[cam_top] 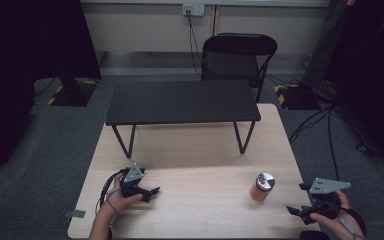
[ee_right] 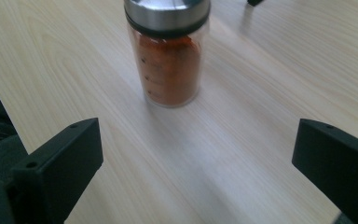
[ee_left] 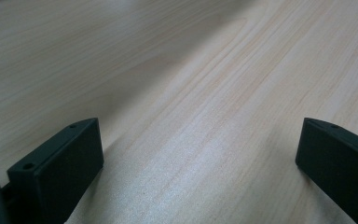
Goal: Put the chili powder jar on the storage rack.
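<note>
prog: early, nothing gripped yet | clear glass spice jar w/ steel lid, orange powder upright on wooden table, just ahead of R gripper, untouched; R jaws wide apart | L gripper jaws apart, empty | left: reach, grasp jar

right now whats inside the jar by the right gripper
The jar holds orange-red powder, filling it nearly to the steel lid. The lid hides the very top.

Orange-filled jar, silver lid, pale wood-grain table
</note>
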